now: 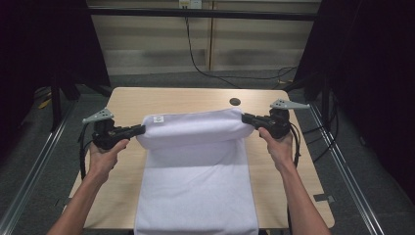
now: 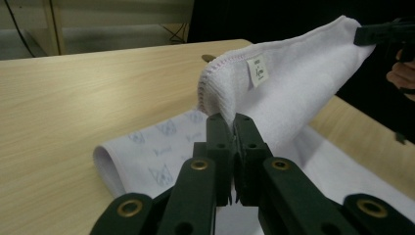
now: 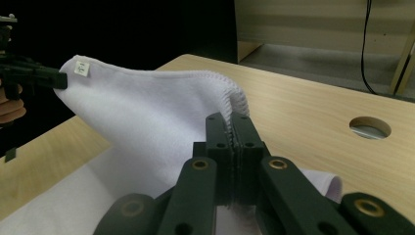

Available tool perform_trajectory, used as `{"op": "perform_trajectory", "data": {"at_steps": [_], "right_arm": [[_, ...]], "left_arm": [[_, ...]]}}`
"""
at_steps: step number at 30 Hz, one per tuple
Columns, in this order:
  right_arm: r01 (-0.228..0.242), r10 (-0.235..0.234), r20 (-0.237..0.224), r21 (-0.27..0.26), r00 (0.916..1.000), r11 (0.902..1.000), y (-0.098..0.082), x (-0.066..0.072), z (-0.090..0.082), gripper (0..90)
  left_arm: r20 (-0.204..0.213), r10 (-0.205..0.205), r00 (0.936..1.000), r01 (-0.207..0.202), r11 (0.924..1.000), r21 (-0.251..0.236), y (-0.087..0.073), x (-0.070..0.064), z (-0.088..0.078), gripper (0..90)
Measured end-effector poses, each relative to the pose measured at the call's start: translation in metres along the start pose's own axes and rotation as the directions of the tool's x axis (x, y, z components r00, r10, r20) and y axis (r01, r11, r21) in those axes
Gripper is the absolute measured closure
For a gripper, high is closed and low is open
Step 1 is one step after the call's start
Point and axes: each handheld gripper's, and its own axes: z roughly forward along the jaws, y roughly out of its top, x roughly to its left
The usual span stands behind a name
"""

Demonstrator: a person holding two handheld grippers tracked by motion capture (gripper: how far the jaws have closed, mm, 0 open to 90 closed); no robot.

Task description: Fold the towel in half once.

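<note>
A pale wooden bench (image 1: 147, 100) has a round hole (image 1: 235, 102) near its far edge. Black cables (image 1: 195, 63) trail across the grey floor (image 1: 161, 78) behind.

- I'm working in a lab-like recording booth: black curtains (image 1: 372, 63) hang on both sides of me.
- My light wooden table (image 1: 195, 98) stands on grey carpet between metal floor rails (image 1: 36, 161).
- Cables (image 1: 195, 61) trail over pale wall panels behind.

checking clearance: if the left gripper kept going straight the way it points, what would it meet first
The left gripper points across the table toward the right gripper, so it would likely push into the white towel it already pinches; depth is unclear.
</note>
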Motion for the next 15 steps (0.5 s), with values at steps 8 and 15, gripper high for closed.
{"op": "perform_trajectory", "data": {"at_steps": [8,15], "right_arm": [[0.054,-0.054,-0.026,-0.025,0.9982,0.9983,0.011,0.025,-0.031,88.1],[0.095,-0.097,-0.054,-0.046,0.9938,0.9944,0.009,0.047,-0.055,88.1]], "left_arm": [[0.034,0.058,0.9978,-0.057,0.9978,-0.034,0.011,-0.033,-0.033,87.1],[0.074,0.084,0.9937,-0.079,0.9942,-0.074,0.0,-0.054,-0.055,87.1]]}}
